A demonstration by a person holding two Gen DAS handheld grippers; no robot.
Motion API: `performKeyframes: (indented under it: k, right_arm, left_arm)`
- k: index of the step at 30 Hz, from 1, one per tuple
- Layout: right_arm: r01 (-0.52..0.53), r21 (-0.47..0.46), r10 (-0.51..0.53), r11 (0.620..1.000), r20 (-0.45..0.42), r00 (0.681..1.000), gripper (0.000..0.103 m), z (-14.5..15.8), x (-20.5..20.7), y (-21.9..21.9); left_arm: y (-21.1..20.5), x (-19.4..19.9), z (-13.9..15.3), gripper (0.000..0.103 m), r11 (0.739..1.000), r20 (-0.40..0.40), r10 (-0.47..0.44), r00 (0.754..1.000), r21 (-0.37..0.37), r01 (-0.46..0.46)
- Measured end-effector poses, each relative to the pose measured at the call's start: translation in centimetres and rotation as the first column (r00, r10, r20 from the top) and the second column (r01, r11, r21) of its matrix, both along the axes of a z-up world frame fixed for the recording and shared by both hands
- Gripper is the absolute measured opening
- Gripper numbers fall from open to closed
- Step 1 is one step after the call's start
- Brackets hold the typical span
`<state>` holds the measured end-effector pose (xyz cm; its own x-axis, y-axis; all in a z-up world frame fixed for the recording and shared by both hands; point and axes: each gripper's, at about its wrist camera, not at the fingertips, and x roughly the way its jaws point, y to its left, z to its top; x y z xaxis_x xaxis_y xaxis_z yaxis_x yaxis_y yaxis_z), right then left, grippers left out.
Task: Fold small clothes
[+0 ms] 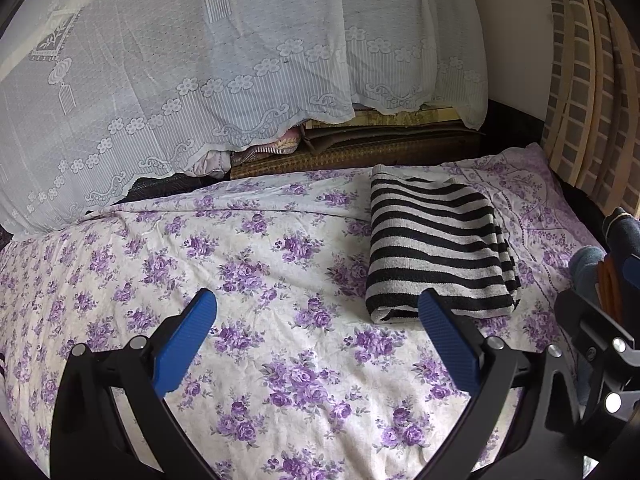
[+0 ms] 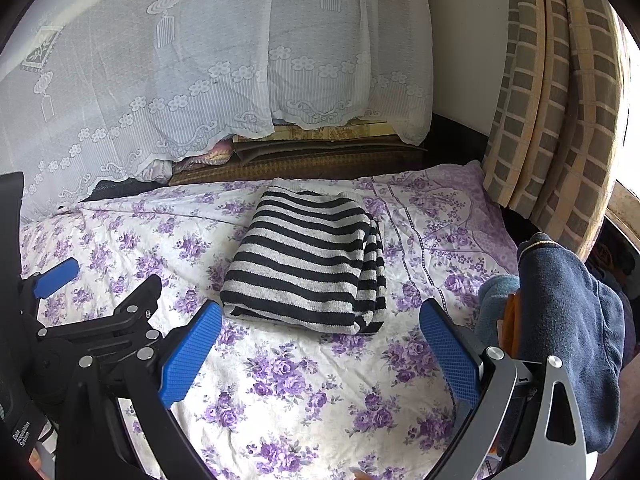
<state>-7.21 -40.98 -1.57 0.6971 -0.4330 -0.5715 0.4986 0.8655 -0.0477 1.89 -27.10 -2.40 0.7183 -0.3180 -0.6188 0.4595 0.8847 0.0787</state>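
A black-and-white striped garment (image 1: 434, 246) (image 2: 308, 264) lies folded into a neat rectangle on the purple-flowered bedsheet (image 1: 248, 280) (image 2: 280, 380). My left gripper (image 1: 318, 322) hovers open just in front of it and to its left, blue pads wide apart, nothing between them. My right gripper (image 2: 320, 330) is also open, its pads standing either side of the garment's near edge, not touching it. A dark blue garment (image 2: 568, 320) over a lighter blue one hangs at the right edge of the right wrist view, beside the right finger.
A white lace curtain (image 1: 180, 60) (image 2: 200, 60) hangs behind the bed over stacked bedding and a brown mat (image 1: 360, 148). A checked curtain (image 2: 560, 100) hangs at the right. The left gripper's body (image 2: 80, 320) shows at the left of the right wrist view.
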Motion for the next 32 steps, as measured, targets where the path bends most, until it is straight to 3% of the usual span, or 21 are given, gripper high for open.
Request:
performKeyframes:
  k: [32]
  right_arm:
    - [-0.001,-0.001,0.001,1.000,0.000,1.000,0.100,0.04,0.01,0.02]
  left_arm:
    - [0.32,0.24,0.15,0.098,1.000,-0.015,0.000,1.000,-0.008,0.000]
